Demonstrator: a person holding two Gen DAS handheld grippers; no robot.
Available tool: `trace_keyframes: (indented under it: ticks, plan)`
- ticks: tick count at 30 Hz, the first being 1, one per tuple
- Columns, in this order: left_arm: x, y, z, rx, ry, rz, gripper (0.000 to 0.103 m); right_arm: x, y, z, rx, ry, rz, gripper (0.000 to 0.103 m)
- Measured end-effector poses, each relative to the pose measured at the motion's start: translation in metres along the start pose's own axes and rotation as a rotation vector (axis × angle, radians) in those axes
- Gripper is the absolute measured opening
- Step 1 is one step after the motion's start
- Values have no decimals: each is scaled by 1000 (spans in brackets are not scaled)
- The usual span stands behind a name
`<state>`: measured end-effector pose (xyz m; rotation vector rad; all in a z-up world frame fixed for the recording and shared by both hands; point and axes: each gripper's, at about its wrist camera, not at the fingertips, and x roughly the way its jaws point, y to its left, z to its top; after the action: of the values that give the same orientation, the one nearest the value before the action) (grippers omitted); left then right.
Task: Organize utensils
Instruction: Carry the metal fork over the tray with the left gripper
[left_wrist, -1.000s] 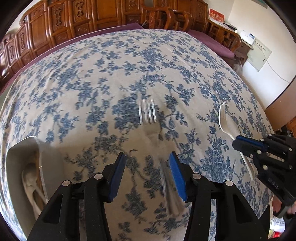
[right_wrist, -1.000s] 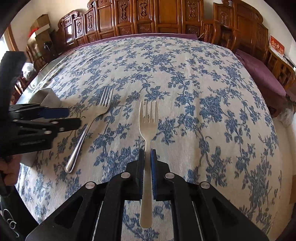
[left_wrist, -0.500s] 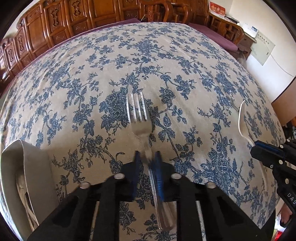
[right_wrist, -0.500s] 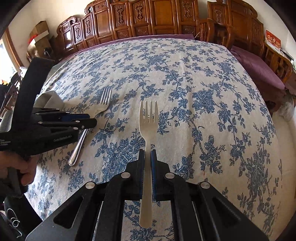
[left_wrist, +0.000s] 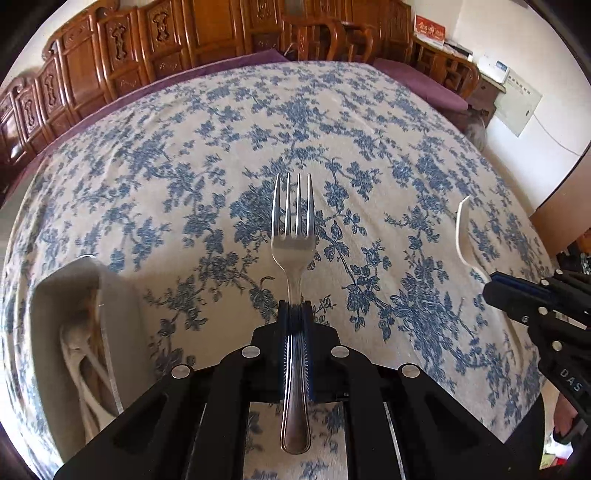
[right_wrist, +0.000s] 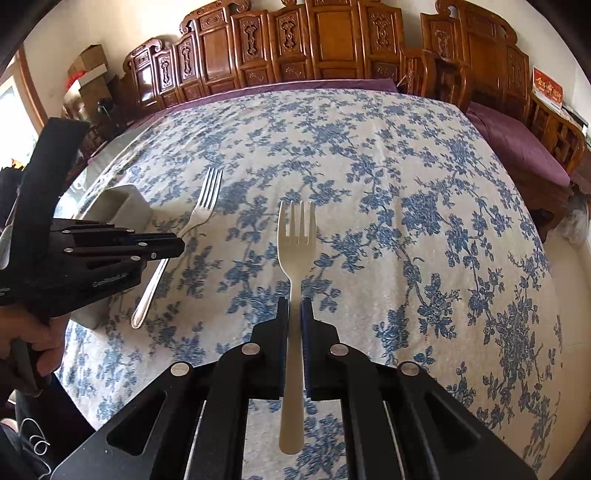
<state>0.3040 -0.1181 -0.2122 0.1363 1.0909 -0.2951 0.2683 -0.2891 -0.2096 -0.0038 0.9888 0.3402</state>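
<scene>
My left gripper (left_wrist: 294, 308) is shut on the handle of a metal fork (left_wrist: 293, 225), held above the tablecloth with tines pointing away. It also shows in the right wrist view (right_wrist: 177, 245), with the metal fork (right_wrist: 207, 201) sticking out past it. My right gripper (right_wrist: 294, 306) is shut on a white plastic fork (right_wrist: 296, 236), also lifted, tines forward. In the left wrist view the right gripper (left_wrist: 496, 284) is at the right edge with the white fork (left_wrist: 461, 229).
A pale utensil holder (left_wrist: 55, 295) with white utensils inside stands at the left, seen also in the right wrist view (right_wrist: 122, 203). The blue floral tablecloth (left_wrist: 332, 122) covers the table. Carved wooden chairs (right_wrist: 332, 44) line the far edge.
The left gripper closed on the metal fork's handle and lifted it off the cloth. The right gripper stayed shut on the white fork and rose a little.
</scene>
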Motion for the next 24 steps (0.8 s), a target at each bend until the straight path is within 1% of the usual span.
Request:
trace_keyframes:
  ticks: [17, 24]
  plan:
    - [-85, 25, -14, -31, -137, -9, 6, -33, 50, 8, -54, -51, 10, 8]
    - [-115, 40, -23, -52, -185, -4, 6, -41, 70, 8, -59, -66, 35, 8]
